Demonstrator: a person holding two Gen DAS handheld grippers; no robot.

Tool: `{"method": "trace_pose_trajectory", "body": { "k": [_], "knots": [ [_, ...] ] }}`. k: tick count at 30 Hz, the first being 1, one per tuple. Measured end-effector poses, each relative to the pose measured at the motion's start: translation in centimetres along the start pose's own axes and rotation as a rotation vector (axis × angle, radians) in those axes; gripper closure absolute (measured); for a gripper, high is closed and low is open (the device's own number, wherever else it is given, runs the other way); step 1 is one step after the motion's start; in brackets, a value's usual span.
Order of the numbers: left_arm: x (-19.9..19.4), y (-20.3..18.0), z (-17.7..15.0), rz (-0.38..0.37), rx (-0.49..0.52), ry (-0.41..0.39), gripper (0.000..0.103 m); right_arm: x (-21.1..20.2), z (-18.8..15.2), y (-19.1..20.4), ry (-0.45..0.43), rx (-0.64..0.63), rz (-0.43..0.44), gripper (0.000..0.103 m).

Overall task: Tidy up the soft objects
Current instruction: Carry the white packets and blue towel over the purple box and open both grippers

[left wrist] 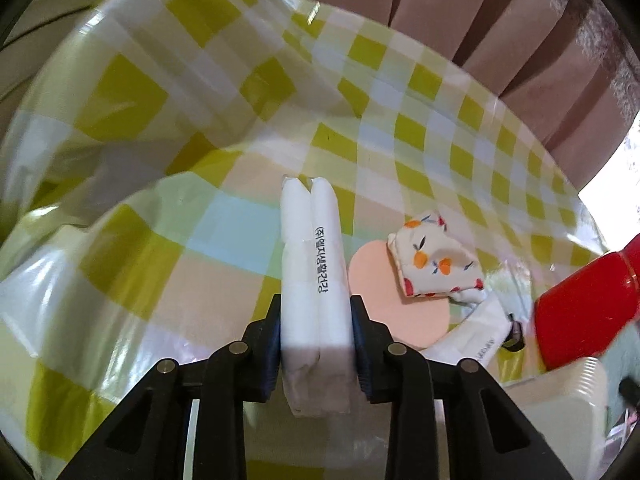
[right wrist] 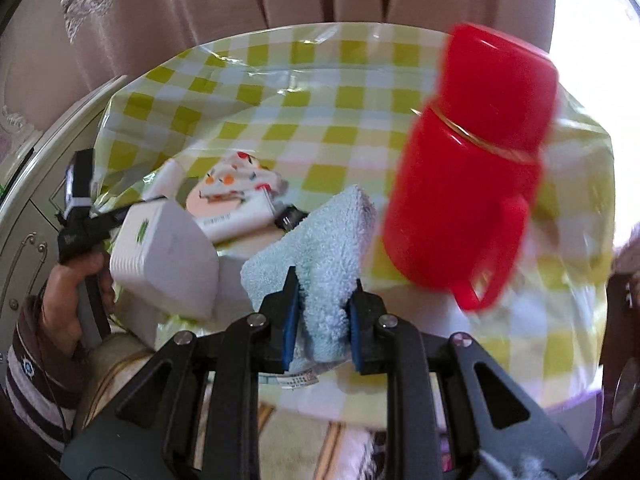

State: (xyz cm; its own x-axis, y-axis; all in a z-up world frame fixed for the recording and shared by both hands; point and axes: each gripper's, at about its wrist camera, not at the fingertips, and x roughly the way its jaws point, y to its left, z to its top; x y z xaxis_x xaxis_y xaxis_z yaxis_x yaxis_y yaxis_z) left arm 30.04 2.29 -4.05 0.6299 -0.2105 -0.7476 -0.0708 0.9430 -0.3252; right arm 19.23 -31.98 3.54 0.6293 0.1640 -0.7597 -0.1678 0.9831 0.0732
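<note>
Left wrist view: the left claw is closed on a white wrapped pack with a line of black print along it; the pack stands lengthwise between the two black pads, pressed on both sides, and extends forward beyond the fingertips. It is a double roll, with a crease down its middle. Just right of the claw, a round peach pad lies flat on the worktop, and a fruit-print cloth pouch rests partly on top of that pad. A flat white packet lies just beside them. A red flask enters at the right edge, blurred. The worktop carries a glossy green-and-white check cover, raised in a large fold at the left. Pink curtains hang behind. Right wrist view: the right claw is closed on a folded light blue towel; the blue pads pinch its near edge, and the rest of the towel projects forward and upward above the check cover. The red flask, with a handle and a gold band, appears right of the towel, blurred; whether it touches the worktop cannot be determined. At the left, a person's hand with a striped sleeve holds the other tool, with a white housing on it. The pouch, pad and packet lie beyond it. No container holding items is identifiable in either view.
</note>
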Motion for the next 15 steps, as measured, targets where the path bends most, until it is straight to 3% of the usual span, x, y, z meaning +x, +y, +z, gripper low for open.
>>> {"method": "trace_pose_trajectory", "body": {
  "k": [11, 15],
  "knots": [
    [-8.3, -0.7, -2.3, -0.022, -0.018, -0.160, 0.071, -5.5, -5.4, -3.4, -0.013, 0.072, -0.052, 0.078],
    [-10.6, -1.7, -4.6, -0.054, -0.005, -0.176, 0.071, -7.1, -7.0, -5.2, -0.019, 0.101, -0.088, 0.078]
  ]
}}
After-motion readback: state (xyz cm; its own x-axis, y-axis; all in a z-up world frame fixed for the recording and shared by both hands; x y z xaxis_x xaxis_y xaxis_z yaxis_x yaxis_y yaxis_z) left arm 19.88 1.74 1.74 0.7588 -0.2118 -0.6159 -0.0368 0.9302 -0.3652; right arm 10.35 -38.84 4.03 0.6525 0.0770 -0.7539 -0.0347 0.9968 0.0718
